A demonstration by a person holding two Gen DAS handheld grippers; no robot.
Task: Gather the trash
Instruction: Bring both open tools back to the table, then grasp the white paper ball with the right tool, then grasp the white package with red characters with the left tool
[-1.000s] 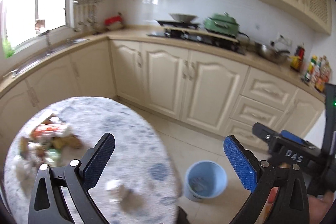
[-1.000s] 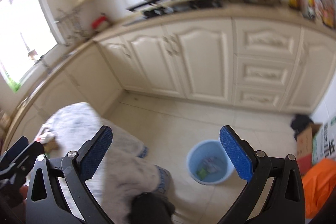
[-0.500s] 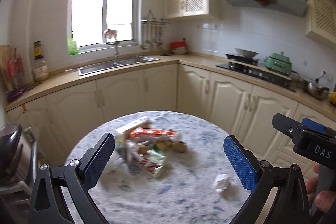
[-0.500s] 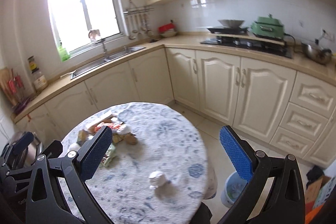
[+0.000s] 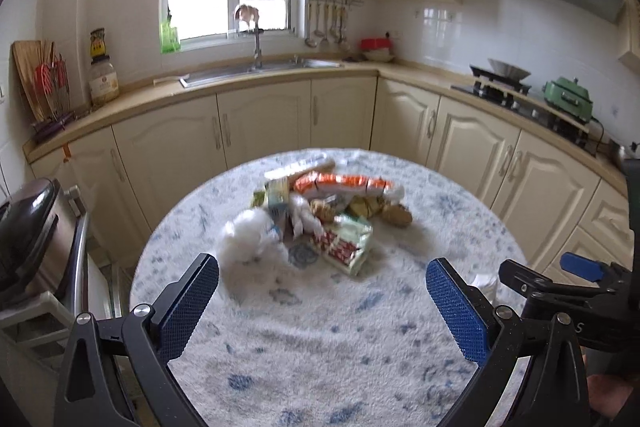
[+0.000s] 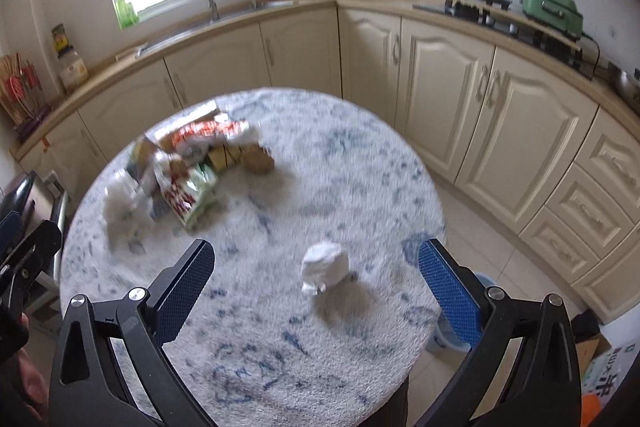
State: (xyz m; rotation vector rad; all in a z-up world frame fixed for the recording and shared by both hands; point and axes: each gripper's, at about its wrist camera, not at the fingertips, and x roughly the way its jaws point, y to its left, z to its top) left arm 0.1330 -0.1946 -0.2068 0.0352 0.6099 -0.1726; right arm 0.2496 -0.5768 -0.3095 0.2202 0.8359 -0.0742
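A heap of trash point(image 5: 320, 211) lies on the round table point(image 5: 320, 347): an orange-and-white wrapper point(image 5: 344, 183), a green-and-red packet point(image 5: 348, 247), a crumpled white wad point(image 5: 248, 239) and brown scraps. The same heap point(image 6: 188, 163) shows at the left in the right wrist view. A lone crumpled white paper ball point(image 6: 324, 265) sits nearer, just ahead of my right gripper point(image 6: 316, 291), which is open and empty. My left gripper point(image 5: 322, 303) is open too, short of the heap. The blue bin point(image 6: 452, 331) peeks out below the table's right edge.
Cream kitchen cabinets point(image 5: 280, 123) curve around behind the table, with a sink point(image 5: 256, 69) under the window and a stove point(image 6: 472, 3) to the right. A dark appliance on a rack point(image 5: 36, 243) stands left of the table. Boxes point(image 6: 600, 375) sit on the floor at right.
Both grippers swung from the floor and the blue bin back up over the table and moved closer to the trash. Both stayed open.
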